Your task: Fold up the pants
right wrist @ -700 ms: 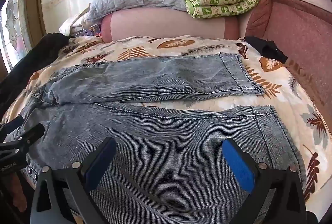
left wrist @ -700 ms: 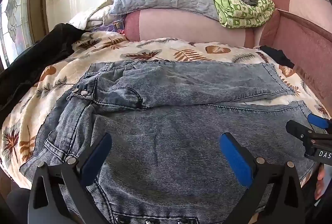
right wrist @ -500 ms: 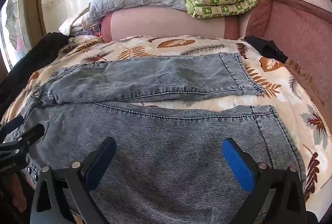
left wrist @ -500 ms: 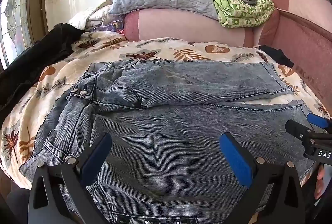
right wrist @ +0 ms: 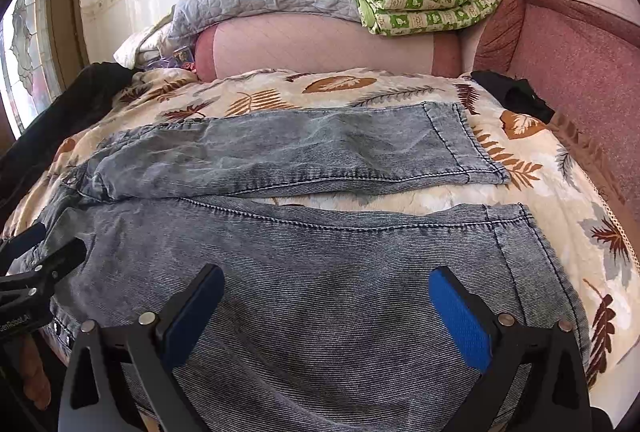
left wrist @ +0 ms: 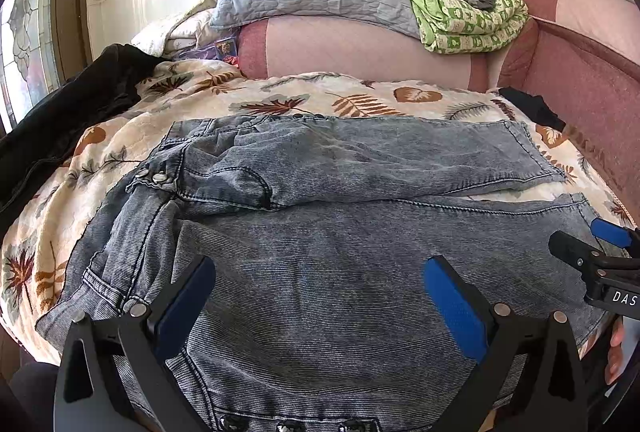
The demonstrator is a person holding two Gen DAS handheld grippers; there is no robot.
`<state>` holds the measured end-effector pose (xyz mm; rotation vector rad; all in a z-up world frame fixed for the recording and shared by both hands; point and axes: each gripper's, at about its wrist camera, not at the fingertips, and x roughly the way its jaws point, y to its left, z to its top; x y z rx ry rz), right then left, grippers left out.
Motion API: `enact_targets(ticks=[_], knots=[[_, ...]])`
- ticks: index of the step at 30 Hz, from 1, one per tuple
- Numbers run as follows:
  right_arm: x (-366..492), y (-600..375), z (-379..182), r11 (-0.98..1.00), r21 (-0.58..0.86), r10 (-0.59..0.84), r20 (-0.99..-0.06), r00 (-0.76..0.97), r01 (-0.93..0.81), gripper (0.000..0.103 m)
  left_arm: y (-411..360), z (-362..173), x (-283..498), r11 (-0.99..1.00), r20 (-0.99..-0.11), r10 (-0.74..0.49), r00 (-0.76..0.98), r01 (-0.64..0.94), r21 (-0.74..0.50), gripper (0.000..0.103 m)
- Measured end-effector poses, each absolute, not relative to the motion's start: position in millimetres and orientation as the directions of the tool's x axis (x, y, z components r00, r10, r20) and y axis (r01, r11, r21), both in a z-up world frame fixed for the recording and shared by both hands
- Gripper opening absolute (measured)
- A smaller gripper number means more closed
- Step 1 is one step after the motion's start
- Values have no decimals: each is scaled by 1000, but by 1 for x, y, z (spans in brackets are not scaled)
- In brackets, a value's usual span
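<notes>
Grey-blue washed jeans [left wrist: 320, 244] lie flat on a leaf-print bedspread, waistband at the left, both legs running right. They also show in the right wrist view [right wrist: 320, 256]. The far leg ends at a hem [right wrist: 472, 147]; the near leg's hem [right wrist: 536, 244] is at the right. My left gripper [left wrist: 320, 296] is open and empty, just above the near leg beside the waist. My right gripper [right wrist: 326, 306] is open and empty above the near leg toward the hem. Each gripper shows at the edge of the other's view.
The leaf-print bedspread [left wrist: 304, 99] covers the bed. A black garment [left wrist: 80, 99] lies at the left edge, another dark cloth [right wrist: 516, 91] at the far right. A pink bolster [left wrist: 360, 47] carries a grey quilt and a green blanket. A padded red side [right wrist: 580, 71] bounds the right.
</notes>
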<state>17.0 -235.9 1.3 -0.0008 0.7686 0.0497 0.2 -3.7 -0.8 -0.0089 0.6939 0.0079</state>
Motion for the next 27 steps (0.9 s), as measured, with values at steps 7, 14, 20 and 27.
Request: enact_targets(ticks=[7,14,20,27], knots=[[17,-236,2,999,18,45,-694,719,-44,103,-5,-1,0,1000,-638,4,770,-10,-6,103],[17,-240,5,999,23,44,-693,719,-40,103,-4,2,-3,1000,-640,-4,769,-6,-14,103],[21,-307,37,959,282,194,-706,681,19,103,25,24,-7,998,-637,-1,771,-36,-45,103],[66,-435,42,928,321,174,-822,543,189,103,112,41,19,968,-746,124,654,-244,-53,103]])
